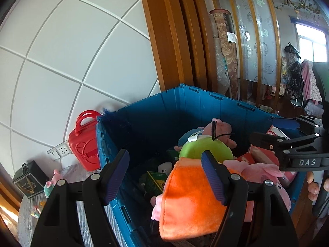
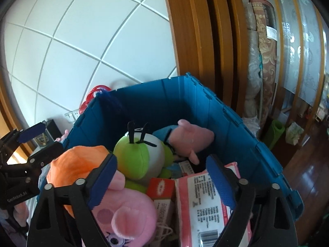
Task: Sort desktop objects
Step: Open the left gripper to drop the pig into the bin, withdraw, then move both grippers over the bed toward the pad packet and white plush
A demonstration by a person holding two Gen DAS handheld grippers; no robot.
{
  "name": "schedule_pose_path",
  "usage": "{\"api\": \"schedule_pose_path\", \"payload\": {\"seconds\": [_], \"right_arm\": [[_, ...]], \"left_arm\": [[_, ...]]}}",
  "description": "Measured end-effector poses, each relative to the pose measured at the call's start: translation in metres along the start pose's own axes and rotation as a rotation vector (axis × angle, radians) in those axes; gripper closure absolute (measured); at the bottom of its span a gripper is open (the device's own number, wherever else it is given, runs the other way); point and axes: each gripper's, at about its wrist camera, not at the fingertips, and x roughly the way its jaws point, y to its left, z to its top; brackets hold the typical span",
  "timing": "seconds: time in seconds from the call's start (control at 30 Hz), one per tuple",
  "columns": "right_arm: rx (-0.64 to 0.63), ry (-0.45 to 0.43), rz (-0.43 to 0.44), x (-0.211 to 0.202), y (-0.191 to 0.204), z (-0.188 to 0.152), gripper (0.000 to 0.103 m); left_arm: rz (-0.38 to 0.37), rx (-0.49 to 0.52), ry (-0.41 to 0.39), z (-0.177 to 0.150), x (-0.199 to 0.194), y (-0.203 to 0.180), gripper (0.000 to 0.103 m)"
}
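Note:
A blue plastic bin [image 1: 185, 107] [image 2: 236, 123] holds several toys and packs. On top lie a green plush [image 1: 203, 148] [image 2: 137, 156], an orange plush [image 1: 189, 201] [image 2: 76, 164], a pink pig plush [image 1: 267, 173] [image 2: 127, 212], a red box [image 2: 162, 187] and a pink tissue pack [image 2: 205, 205]. My left gripper [image 1: 165, 175] [image 2: 41, 142] stands open over the bin's left wall, one finger above the orange plush. My right gripper [image 2: 162, 181] [image 1: 273, 131] hangs open over the pig plush and the packs, gripping nothing.
A red toy case [image 1: 84, 146] leans on the tiled wall left of the bin, by a wall socket [image 1: 61, 150] and a dark lantern box [image 1: 28, 179]. A wooden door frame [image 1: 164, 41] and a rolled rug [image 2: 265, 51] stand behind. Wooden floor [image 2: 308, 175] lies at the right.

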Motion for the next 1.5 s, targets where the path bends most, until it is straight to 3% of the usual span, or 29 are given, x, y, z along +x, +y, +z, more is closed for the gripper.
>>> {"api": "schedule_pose_path", "payload": {"seconds": [0.17, 0.43, 0.63, 0.8, 1.0, 1.27, 1.37, 1.5], "right_arm": [[-0.026, -0.028, -0.039, -0.012, 0.010, -0.002, 0.001], [-0.053, -0.051, -0.038, -0.021, 0.032, -0.006, 0.001], [-0.075, -0.068, 0.013, -0.022, 0.066, -0.007, 0.000], [-0.121, -0.109, 0.089, -0.031, 0.119, -0.004, 0.000], [-0.184, -0.131, 0.156, -0.035, 0.207, -0.005, 0.000], [-0.222, -0.109, 0.213, -0.011, 0.356, -0.009, 0.000], [-0.235, -0.062, 0.219, 0.019, 0.406, -0.009, 0.000], [-0.252, 0.065, 0.216, 0.075, 0.458, -0.013, 0.000]], "left_arm": [[0.001, -0.018, -0.018, -0.007, -0.009, 0.007, 0.025], [0.031, -0.093, -0.064, -0.021, -0.034, 0.029, 0.023], [0.118, -0.154, -0.073, -0.044, -0.056, 0.060, 0.022], [0.172, -0.210, -0.058, -0.071, -0.072, 0.101, 0.022], [0.221, -0.289, -0.044, -0.117, -0.093, 0.176, 0.022], [0.275, -0.371, 0.029, -0.201, -0.118, 0.329, 0.022], [0.319, -0.376, 0.075, -0.228, -0.121, 0.391, 0.022], [0.357, -0.411, 0.138, -0.258, -0.113, 0.457, 0.022]]}}
